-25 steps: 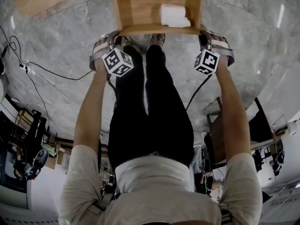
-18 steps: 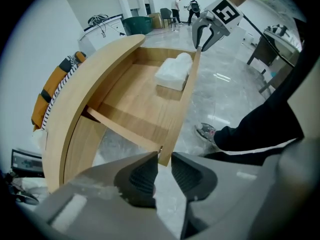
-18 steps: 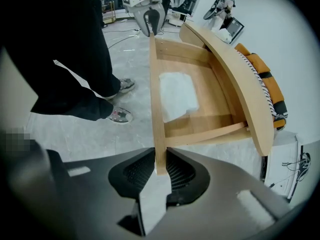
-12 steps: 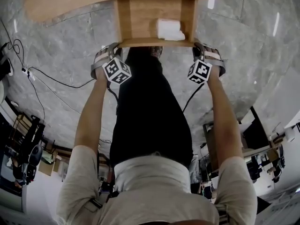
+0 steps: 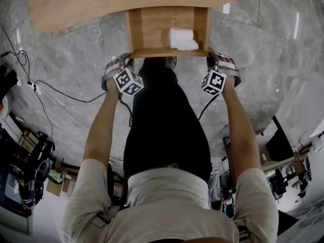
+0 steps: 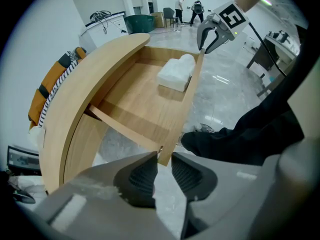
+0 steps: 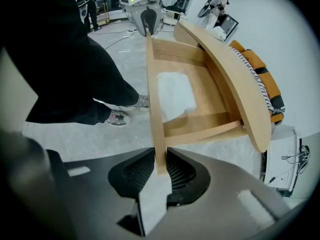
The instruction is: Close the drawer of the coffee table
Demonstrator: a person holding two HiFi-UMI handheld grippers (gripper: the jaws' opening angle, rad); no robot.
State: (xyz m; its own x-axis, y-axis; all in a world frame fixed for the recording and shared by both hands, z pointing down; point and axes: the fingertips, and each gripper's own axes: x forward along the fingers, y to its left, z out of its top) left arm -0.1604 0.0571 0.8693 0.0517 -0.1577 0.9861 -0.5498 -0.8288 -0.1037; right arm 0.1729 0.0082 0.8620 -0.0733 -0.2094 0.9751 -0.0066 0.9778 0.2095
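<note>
The wooden coffee table (image 5: 101,1) has its drawer (image 5: 152,27) pulled out toward me. A white folded bundle (image 5: 183,38) lies inside the drawer. My left gripper (image 5: 125,59) points down at the front panel's left corner. In the left gripper view that corner (image 6: 162,154) sits just between the left gripper's (image 6: 163,171) tips, which stand wide and do not clamp it. My right gripper (image 5: 215,58) is at the right corner. In the right gripper view the front panel (image 7: 156,99) runs deep between the right gripper's (image 7: 160,169) pads, which are shut on it.
My legs in black trousers (image 5: 162,125) stand right against the drawer front, with a shoe (image 5: 171,61) under it. Cables (image 5: 55,82) trail over the grey marble floor at left. An orange striped cushion (image 6: 50,91) lies beyond the table. Desks and clutter fill the room's edges.
The head view has shifted, so more of the table top shows. Both grippers stay at the drawer's front corners, and the drawer stands about as far out as before.
</note>
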